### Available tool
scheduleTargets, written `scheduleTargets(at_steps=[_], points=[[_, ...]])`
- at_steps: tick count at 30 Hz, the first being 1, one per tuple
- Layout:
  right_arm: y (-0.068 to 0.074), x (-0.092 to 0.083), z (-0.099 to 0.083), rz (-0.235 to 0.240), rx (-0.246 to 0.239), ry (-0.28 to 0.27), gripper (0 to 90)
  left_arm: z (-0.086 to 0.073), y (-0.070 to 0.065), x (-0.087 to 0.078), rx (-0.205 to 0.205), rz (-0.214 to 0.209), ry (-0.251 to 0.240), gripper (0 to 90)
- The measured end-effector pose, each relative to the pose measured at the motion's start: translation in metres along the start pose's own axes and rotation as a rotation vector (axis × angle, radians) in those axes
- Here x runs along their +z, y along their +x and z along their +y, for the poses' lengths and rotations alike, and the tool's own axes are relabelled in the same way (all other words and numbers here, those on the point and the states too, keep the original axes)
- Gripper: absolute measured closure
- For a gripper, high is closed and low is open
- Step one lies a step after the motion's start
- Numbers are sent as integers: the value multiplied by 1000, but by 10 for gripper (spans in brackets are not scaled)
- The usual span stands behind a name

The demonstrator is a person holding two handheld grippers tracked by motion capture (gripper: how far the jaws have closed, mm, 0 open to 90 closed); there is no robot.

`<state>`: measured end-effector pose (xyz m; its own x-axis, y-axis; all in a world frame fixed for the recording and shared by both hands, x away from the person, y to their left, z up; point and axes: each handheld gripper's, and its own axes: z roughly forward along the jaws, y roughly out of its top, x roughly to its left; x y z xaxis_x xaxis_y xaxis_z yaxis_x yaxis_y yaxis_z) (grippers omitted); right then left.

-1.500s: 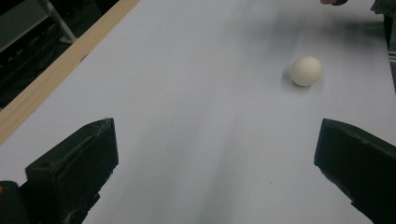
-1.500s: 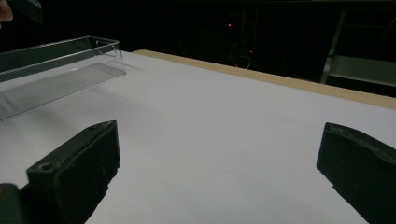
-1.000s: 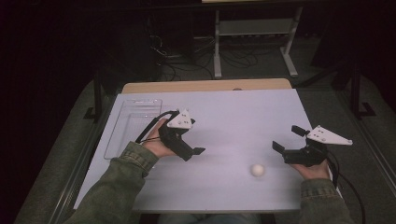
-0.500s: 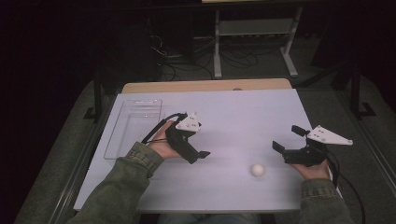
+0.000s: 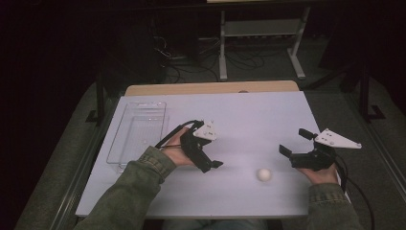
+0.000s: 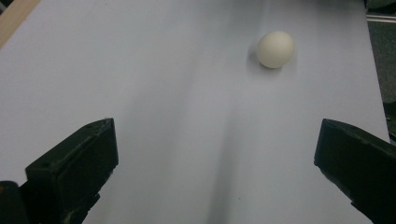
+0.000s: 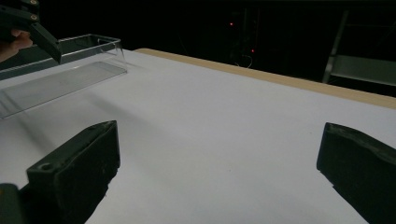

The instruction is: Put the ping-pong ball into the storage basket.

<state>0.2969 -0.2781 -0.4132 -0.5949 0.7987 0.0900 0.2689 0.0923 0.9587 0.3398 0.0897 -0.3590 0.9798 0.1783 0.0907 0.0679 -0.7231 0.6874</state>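
ball: a small white ball lies bare on the white table near the person's edge, between the two grippers and touched by neither.
key relation: from the left gripper the ball lies ahead along its pointing line and off to the right side of its own view, still apart from the jaw tips. being round, it has no long axis, so any closing direction would serve.
nearer hand: in the high view the right gripper sits just beside the ball, about as close as the left, but it points away across the table toward the far left. the left gripper is the one aimed at the ball, so the pickup looks to be its job.
left fingers: spread wide with nothing between them, the gap broader than the ball.
right fingers: also spread wide and empty, with bare table between them in the right gripper view.
in the way: nothing lies between the left jaws and the ball. the likely risk is a nudge setting it rolling on the smooth top.
farther off: a clear plastic tray stands on the far left part of the table, empty as far as can be seen, well apart from the ball and behind the left hand.
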Motion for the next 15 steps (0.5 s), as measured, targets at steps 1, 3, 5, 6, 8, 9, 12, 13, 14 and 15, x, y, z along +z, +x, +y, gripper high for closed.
scheduleTargets(at_steps=[1, 3, 5, 6, 8, 9, 12, 13, 14, 15], points=[[0, 0, 0, 1, 0, 0, 0, 1, -1, 1, 1, -3, -1, 0], [0, 0, 0, 2, -1, 2, 0, 4, -2, 5, 4, -17, -4, 0], [0, 1, 0, 3, -2, 4, 0, 6, -4, 8, 14, -27, -1, 0], [0, 1, 0, 4, -2, 5, 0, 7, -5, 10, 17, -29, 0, 0], [0, 1, 0, 3, -4, 5, 0, 10, -7, 15, 24, -40, 3, 0], [0, 1, 0, 3, -4, 4, 0, 11, -8, 17, 25, -43, 5, 0], [0, 1, 0, 2, -3, 3, 0, 13, -12, 24, 37, -53, 15, 0], [0, 1, 0, 2, -3, 3, 0, 13, -13, 26, 35, -58, 18, 0], [0, 1, 0, 2, -3, 3, 0, 13, -13, 26, 35, -58, 18, 0], [0, 1, 0, 1, -1, 3, 0, 13, -16, 32, 46, -71, 32, 0]])
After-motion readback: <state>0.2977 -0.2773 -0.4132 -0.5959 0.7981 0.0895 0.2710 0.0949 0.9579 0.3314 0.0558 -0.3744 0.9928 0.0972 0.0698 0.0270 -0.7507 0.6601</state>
